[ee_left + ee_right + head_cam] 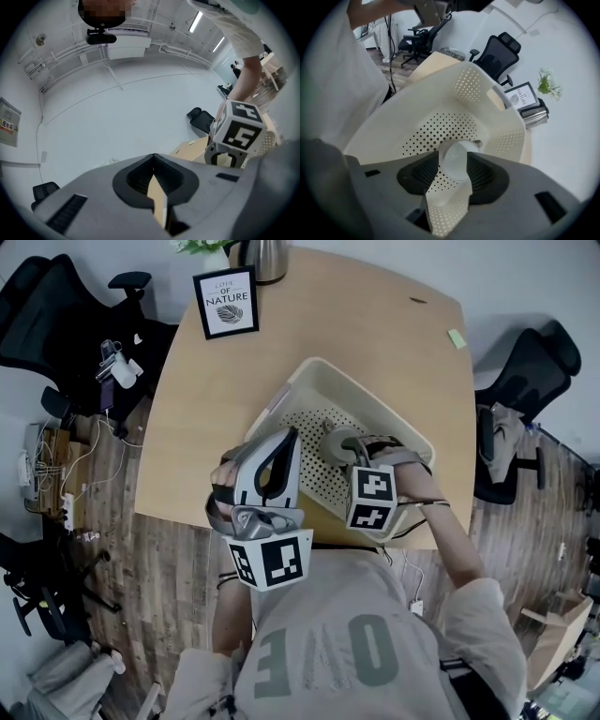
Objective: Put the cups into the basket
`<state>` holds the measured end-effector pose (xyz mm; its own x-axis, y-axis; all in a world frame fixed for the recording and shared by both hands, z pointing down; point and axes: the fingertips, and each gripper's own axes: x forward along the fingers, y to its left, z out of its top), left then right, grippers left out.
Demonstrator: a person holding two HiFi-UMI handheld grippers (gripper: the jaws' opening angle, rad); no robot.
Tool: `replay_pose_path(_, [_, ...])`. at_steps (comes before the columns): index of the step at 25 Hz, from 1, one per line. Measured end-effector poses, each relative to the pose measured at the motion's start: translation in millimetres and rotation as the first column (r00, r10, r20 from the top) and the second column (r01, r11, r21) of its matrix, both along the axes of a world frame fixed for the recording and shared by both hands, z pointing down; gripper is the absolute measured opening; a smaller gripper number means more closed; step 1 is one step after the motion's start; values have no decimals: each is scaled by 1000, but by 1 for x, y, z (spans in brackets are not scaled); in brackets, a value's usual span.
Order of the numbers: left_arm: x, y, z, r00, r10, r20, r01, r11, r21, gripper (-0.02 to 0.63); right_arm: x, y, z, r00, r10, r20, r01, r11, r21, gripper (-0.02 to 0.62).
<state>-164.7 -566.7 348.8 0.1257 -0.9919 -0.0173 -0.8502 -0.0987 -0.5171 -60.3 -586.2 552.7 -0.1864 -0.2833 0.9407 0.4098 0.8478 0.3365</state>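
Cup (457, 159) delivered into basket (440, 93), my right gripper's (452, 165) jaws released around it; left gripper (153, 160), at the basket's eight o'clock, clenched empty; no other cups visible.

Cream plastic basket (370, 401) sits on a pale wooden table (375, 315), close to the near edge and turned cornerwise to it. Its walls flare outward to a rolled rim, and rows of small round holes dot the floor and parts of the walls. Inside is one pale grey-green cup (337, 442), over the dotted floor towards the near right side. In the right gripper view the cup (457, 159) shows a smooth round end face-on. Whether it stands upright or tipped, or rests on the floor, cannot be told.
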Motion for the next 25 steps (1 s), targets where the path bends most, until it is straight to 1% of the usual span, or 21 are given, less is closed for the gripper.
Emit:
replay_pose_path(2, [4,-3,-4,1000,18,3,-18,1000,9,9,-8,-1,-25,993,47,105,-49,999,10,183])
replay_pose_path(3, [6,-5,-7,1000,25,3,-25,1000,13,9,-12,-3,-40,982,81,173,-84,996,10,183])
replay_pose_path(5, [8,-11,-13,1000,26,2,-26,999,19,9,-17,-11,-71,938,153,310,-167,986,18,182])
replay_pose_path(6, [8,-15,-16,1000,21,-2,-21,1000,23,9,-18,-18,-87,909,178,377,-208,977,41,167])
replay_pose_path(7, [9,-18,-20,1000,17,-12,-17,999,28,9,-17,-25,-104,873,193,448,-252,965,75,101])
replay_pose_path(8, [12,-21,-25,999,19,-28,-18,999,34,9,-14,-32,-121,828,205,521,-298,949,100,4])
replay_pose_path(9, [15,-23,-30,998,28,-49,-26,999,42,9,-10,-36,-138,775,222,592,-344,934,100,0])
replay_pose_path(10, [19,-26,-35,997,40,-70,-37,998,49,9,-5,-39,-153,709,246,661,-388,919,74,-2])
replay_pose_path(11, [22,-27,-41,995,53,-86,-48,997,52,9,0,-40,-169,628,271,730,-428,903,33,-2])
replay_pose_path(12, [25,-29,-46,993,63,-96,-59,997,49,9,4,-40,-187,533,288,795,-463,886,-10,-2])
replay_pose_path(13, [27,-31,-51,992,73,-101,-69,997,42,9,10,-40,-204,426,298,854,-495,867,-56,-2])
replay_pose_path(14, [30,-34,-55,990,83,-110,-79,996,37,9,17,-40,-220,303,307,902,-520,846,-113,-2])
replay_pose_path(15, [33,-36,-58,988,93,-123,-89,995,35,9,25,-39,-234,167,320,933,-534,824,-187,-2])
replay_pose_path(16, [38,-37,-60,986,102,-131,-98,995,33,9,33,-38,-244,40,335,941,-532,804,-264,-2])
replay_pose_path(17, [42,-39,-60,986,108,-128,-105,994,31,9,40,-35,-251,-56,344,937,-519,792,-322,-2])
replay_pose_path(18, [48,-40,-60,987,113,-112,-111,993,30,9,46,-33,-255,-117,342,933,-504,788,-352,-1])
replay_pose_path(19, [55,-40,-60,988,121,-93,-119,992,30,9,50,-29,-259,-149,329,933,-498,790,-358,-2])
replay_pose_path(20, [61,-40,-60,988,134,-80,-131,991,32,9,51,-25,-262,-158,308,938,-503,792,-345,-2])
replay_pose_path(21, [68,-40,-60,986,148,-78,-146,989,33,9,51,-22,-264,-148,283,948,-521,792,-318,-2])
replay_pose_path(24, [80,-40,-62,980,179,-81,-176,984,40,9,55,-19,-264,-90,239,967,-585,773,-246,-2])
replay_pose_path(25, [82,-40,-62,980,184,-77,-181,983,44,9,57,-18,-264,-85,238,968,-592,769,-241,-2])
